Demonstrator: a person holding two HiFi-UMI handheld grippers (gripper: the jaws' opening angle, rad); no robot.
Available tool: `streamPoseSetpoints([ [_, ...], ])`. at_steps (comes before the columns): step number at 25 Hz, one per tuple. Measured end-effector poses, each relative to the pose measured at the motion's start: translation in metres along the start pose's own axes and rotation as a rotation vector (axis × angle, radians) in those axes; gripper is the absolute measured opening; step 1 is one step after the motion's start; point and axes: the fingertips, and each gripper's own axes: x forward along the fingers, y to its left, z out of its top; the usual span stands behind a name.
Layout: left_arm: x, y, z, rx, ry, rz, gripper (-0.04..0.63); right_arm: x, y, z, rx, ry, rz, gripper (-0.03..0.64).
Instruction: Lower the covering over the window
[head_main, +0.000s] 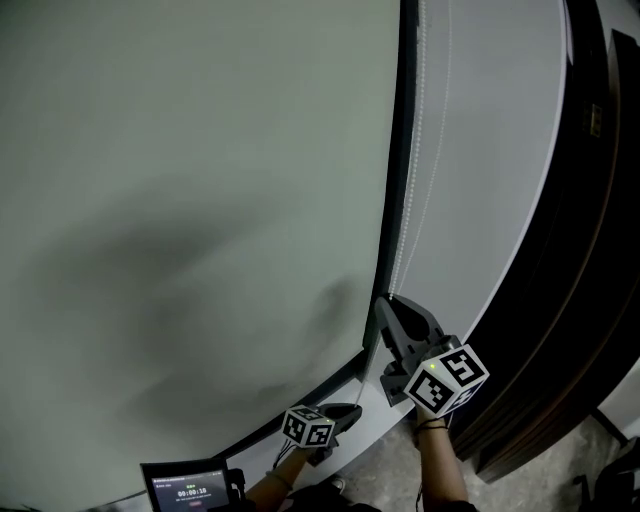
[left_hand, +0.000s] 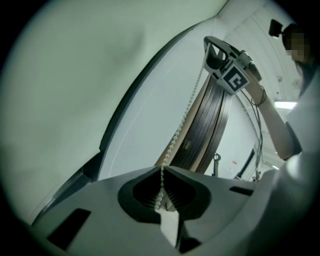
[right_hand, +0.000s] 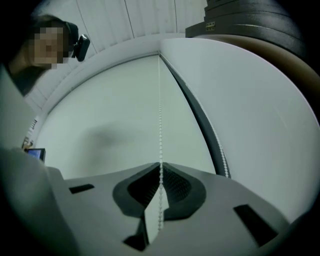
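Probably an office — pale roller blind (head_main: 200, 200), bead chain (right_hand: 160, 100), dark window frame (head_main: 403, 120), panelled ceiling (right_hand: 125, 20), timer screen (head_main: 188, 490).

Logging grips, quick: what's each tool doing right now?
Left tool: closed on the bead chain.
Right tool: closed on the bead chain too.
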Motion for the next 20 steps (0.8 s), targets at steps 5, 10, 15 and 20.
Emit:
streamPoseSetpoints([
  [5,-0.008,0.001,-0.039,0.071,0.157,-0.029,0.018,-0.019,-0.023,-0.065,0.042,0.097,-0.080,0.020],
  [10,-0.028,0.008,0.042,0.027,-0.142,0.025,0.051,-0.055,-0.043,-0.181,0.110,0.344,-0.165,0.020],
  [15,-0.051,-0.037,0.166,0.202,-0.378,-0.081,0.068,-0.091,-0.033,-0.274,0.170,0.512,-0.208,0.020],
  [20,-0.087,-0.110,0.260,0.388,-0.553,-0.227,0.097,-0.106,-0.012,-0.322,0.179,0.621,-0.220,0.020],
])
